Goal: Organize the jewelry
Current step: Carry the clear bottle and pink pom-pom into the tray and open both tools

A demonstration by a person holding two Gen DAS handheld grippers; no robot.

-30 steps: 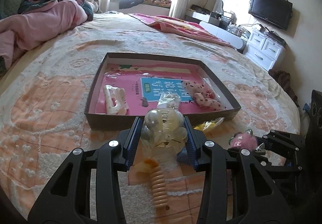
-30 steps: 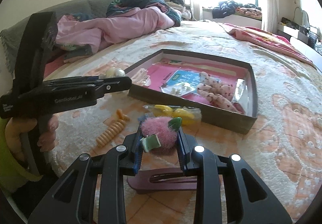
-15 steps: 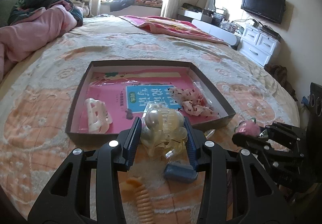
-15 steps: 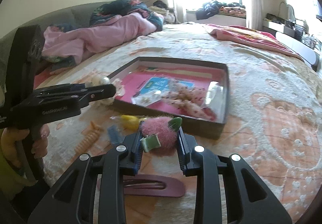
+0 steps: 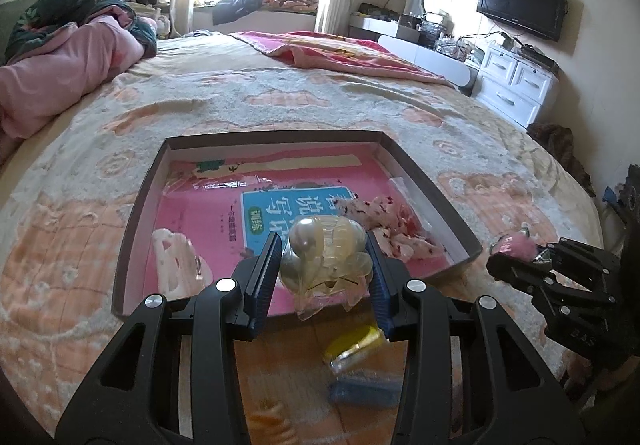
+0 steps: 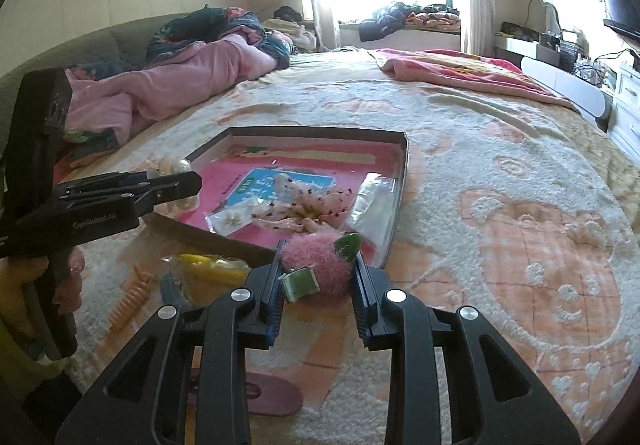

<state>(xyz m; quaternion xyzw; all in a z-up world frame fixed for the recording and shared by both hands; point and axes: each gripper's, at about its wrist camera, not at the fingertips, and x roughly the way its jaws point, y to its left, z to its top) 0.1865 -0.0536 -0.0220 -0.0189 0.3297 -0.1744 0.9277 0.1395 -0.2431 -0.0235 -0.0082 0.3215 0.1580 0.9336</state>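
Mid-carry toward the shallow brown cardboard tray (image 5: 142, 201) on the bed. Left gripper (image 5: 322, 265) clamped on a pearly translucent hair claw (image 5: 324, 255) at the tray's near rim; right gripper (image 6: 316, 273) clamped on a fuzzy pink clip (image 6: 320, 259) just short of it. Next, by judgement — over the rim, lower, release.

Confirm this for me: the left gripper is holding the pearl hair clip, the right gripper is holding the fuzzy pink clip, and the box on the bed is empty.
The box is not empty. The left wrist view shows a white claw clip and a speckled pink scrunchie lying in it. The rest holds: the left gripper clamps the pearl hair clip, and the right gripper clamps the fuzzy pink clip.
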